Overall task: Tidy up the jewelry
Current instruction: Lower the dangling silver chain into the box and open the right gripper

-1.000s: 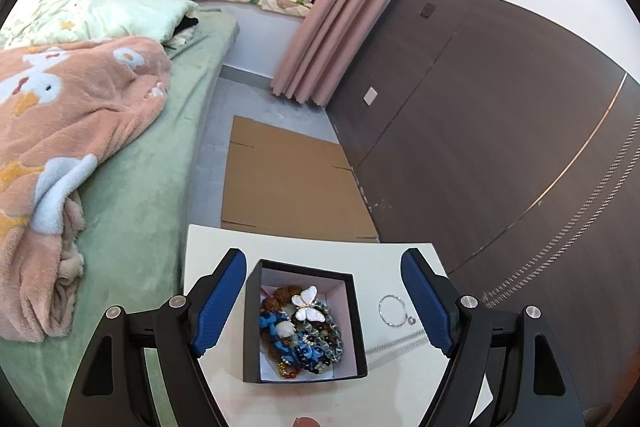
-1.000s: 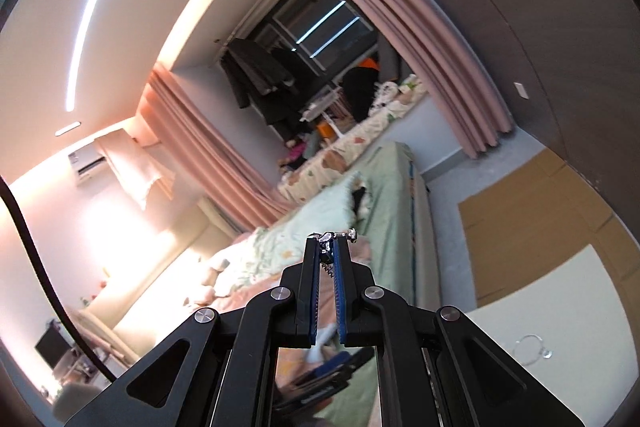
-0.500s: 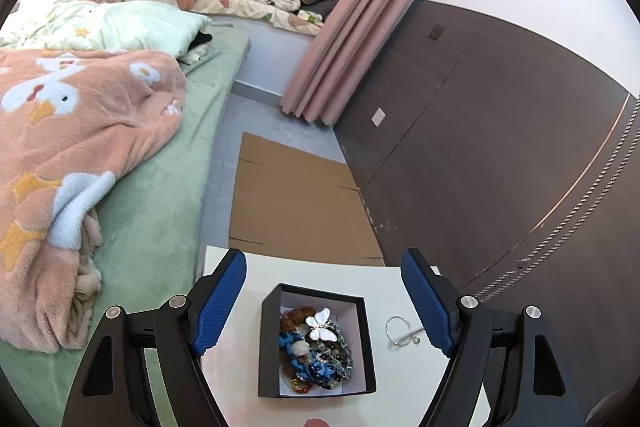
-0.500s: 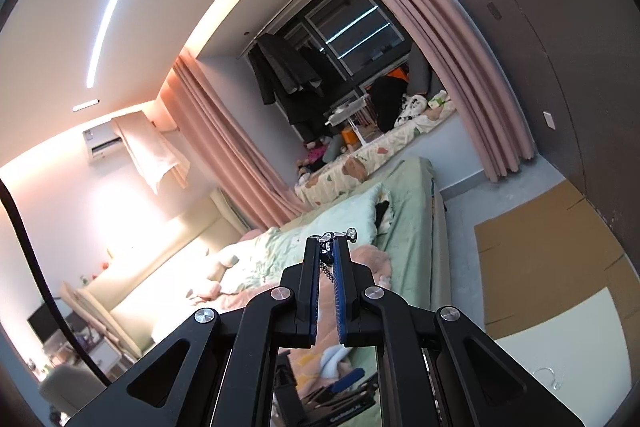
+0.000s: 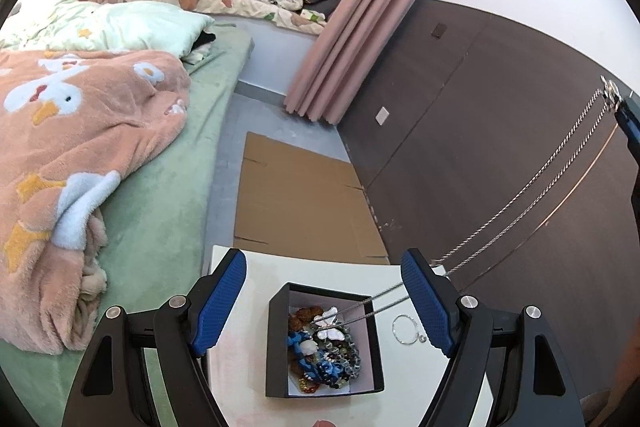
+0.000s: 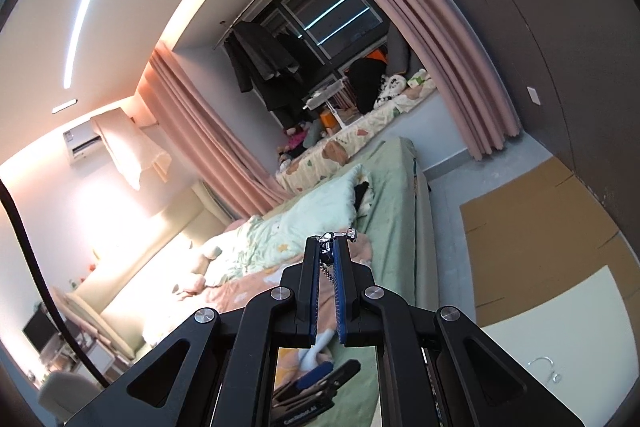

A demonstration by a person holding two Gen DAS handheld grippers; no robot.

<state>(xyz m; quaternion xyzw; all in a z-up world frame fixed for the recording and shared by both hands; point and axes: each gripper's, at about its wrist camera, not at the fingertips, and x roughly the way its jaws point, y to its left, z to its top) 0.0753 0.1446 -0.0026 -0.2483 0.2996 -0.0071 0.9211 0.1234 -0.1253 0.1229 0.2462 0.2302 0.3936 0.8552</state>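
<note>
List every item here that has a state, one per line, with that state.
left gripper: open, holding nothing, above the box.
right gripper: shut on the silver chain, raised high.
silver chain: stretched from the right gripper down into the box.
black box: open, no lid on, full of jewelry.
butterfly piece: on top of the pile.
thin ring bracelet: lying flat beside the box.

Peach duck-print blanket [image 5: 80,147] lies rumpled on the green bed [image 5: 168,195] (flattened cardboard [image 5: 300,195] alongside).

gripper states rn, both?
Left gripper: open, holding nothing, above the black jewelry box.
Right gripper: shut on the silver chain necklace, lifted up from the box.
</note>
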